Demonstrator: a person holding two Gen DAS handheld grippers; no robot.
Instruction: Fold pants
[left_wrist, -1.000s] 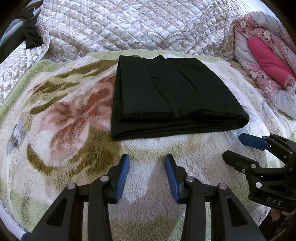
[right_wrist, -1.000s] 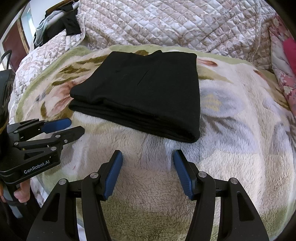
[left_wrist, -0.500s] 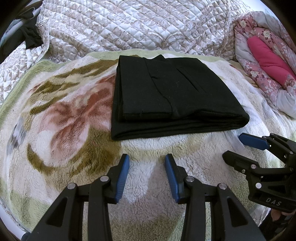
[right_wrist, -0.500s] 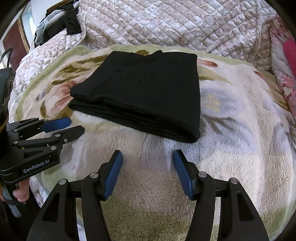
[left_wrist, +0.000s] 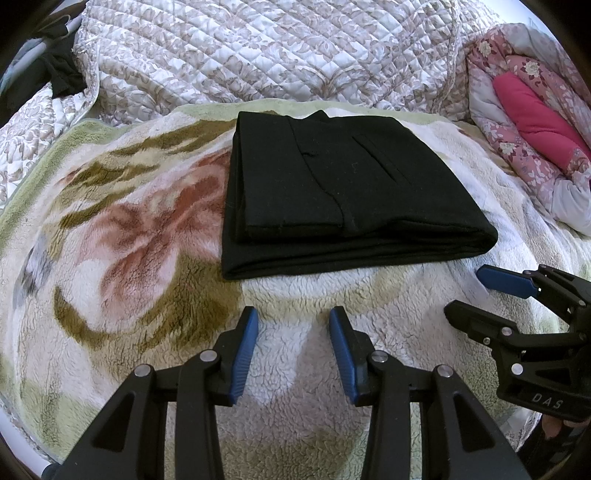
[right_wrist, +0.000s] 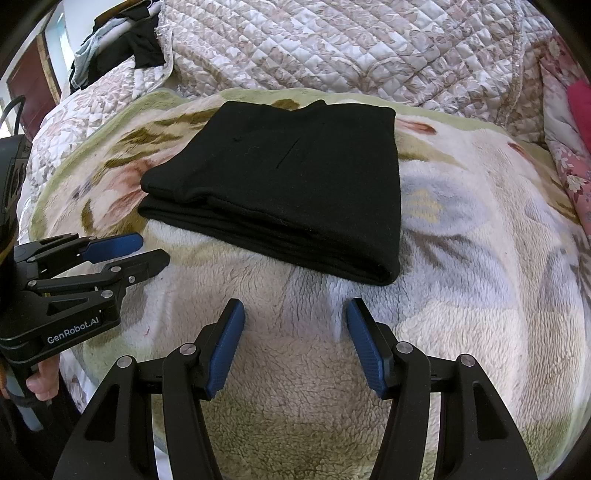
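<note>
The black pants (left_wrist: 340, 192) lie folded into a flat rectangular stack on the fleece blanket; they also show in the right wrist view (right_wrist: 288, 184). My left gripper (left_wrist: 293, 319) is open and empty, just short of the stack's near edge. My right gripper (right_wrist: 295, 310) is open and empty, near the stack's near right corner. The right gripper also shows in the left wrist view (left_wrist: 472, 291), open beside the stack's right end. The left gripper shows in the right wrist view (right_wrist: 151, 247), open beside the stack's left end.
A floral fleece blanket (left_wrist: 129, 258) covers the bed. A quilted cover (left_wrist: 258, 48) is bunched behind the pants. A pink floral quilt (left_wrist: 535, 122) lies at the right. Dark clothes (right_wrist: 122, 40) sit at the far left.
</note>
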